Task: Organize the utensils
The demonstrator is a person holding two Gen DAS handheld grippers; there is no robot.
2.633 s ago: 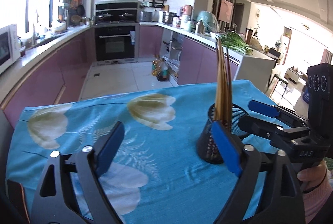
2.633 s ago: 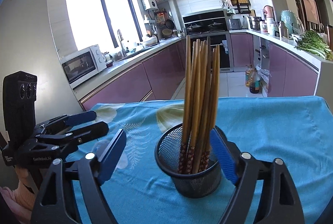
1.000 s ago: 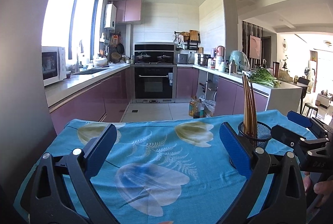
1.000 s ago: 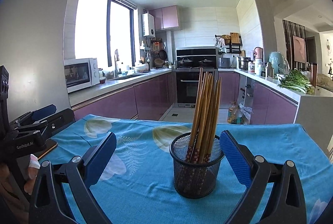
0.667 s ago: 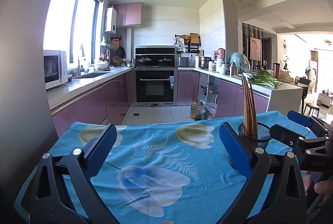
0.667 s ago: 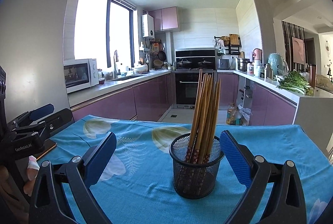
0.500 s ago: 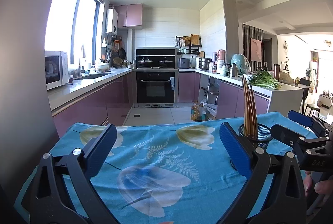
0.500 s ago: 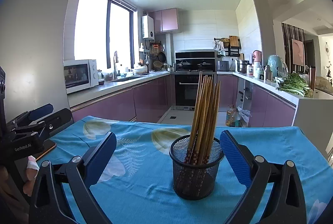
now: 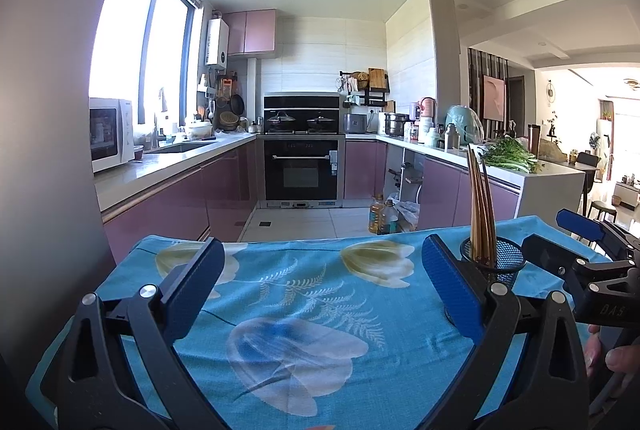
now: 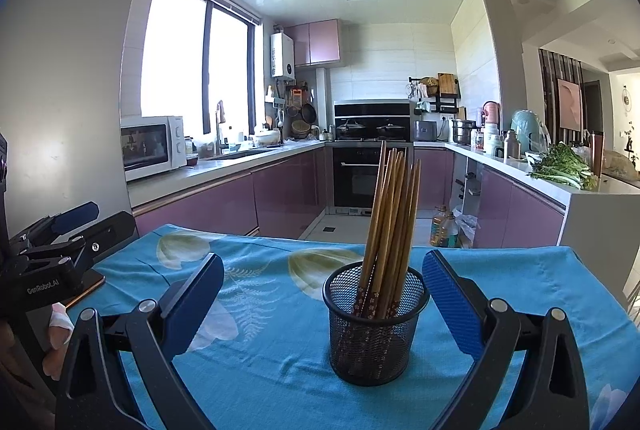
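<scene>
Black mesh cup (image 10: 374,326) holds all chopsticks (image 10: 390,226) upright, mid worktop (image 10: 520,286) on blue cloth. Right tool (image 10: 322,300) and left tool (image 9: 320,284) both gape wide, empty, clear of cup. Looks finished; pull straight away, don't clip cup.

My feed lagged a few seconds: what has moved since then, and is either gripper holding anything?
Both grippers drew back from the mesh cup and levelled out; the left gripper and right gripper are open and empty. The chopsticks stay upright in the cup on the blue cloth.
</scene>
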